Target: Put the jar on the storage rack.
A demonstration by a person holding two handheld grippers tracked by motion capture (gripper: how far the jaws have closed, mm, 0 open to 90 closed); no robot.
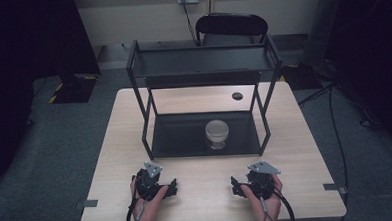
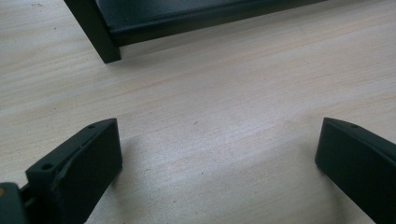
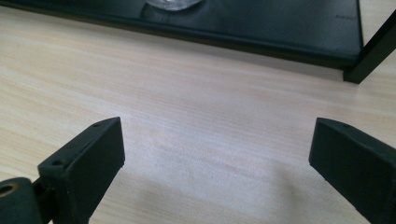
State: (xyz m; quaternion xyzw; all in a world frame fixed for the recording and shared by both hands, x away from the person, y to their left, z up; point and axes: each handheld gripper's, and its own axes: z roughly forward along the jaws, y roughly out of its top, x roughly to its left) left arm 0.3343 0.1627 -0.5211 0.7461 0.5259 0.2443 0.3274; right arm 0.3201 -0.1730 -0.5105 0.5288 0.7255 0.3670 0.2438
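Two grippers, left and right, fingers spread empty on the desk; reaching carelessly may topple the jar under the rack

Matt pale wood-grain table

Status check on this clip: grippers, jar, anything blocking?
Left gripper and right gripper both open, empty, low over the table near its front edge. Clear jar upright on the rack bottom shelf, untouched. Rack posts flank the approach.

table: pale wood | on it: blk 2-tier rack, small blk disc
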